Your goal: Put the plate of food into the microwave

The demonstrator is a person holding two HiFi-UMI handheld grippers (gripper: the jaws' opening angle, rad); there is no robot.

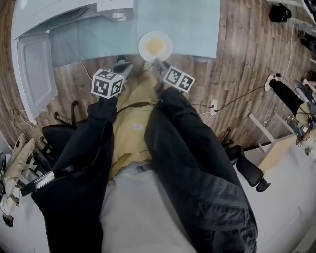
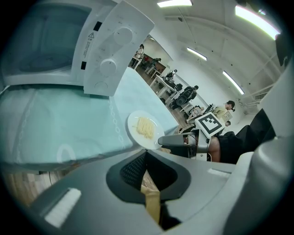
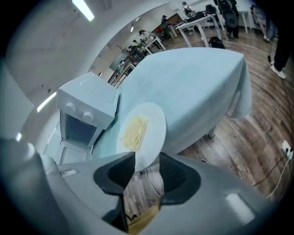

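On table (image 1: 193, 24): one plate (image 1: 143, 50), one microwave (image 1: 59, 17), door open.

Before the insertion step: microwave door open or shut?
Open. In the head view the door stands swung out from the microwave; the right gripper view looks straight into the exposed cavity.

Glossy white plate (image 1: 155, 46), smooth pale-blue cloth (image 1: 197, 24), glossy white plastic microwave (image 2: 110, 50), matt wood-plank floor (image 1: 242, 74).
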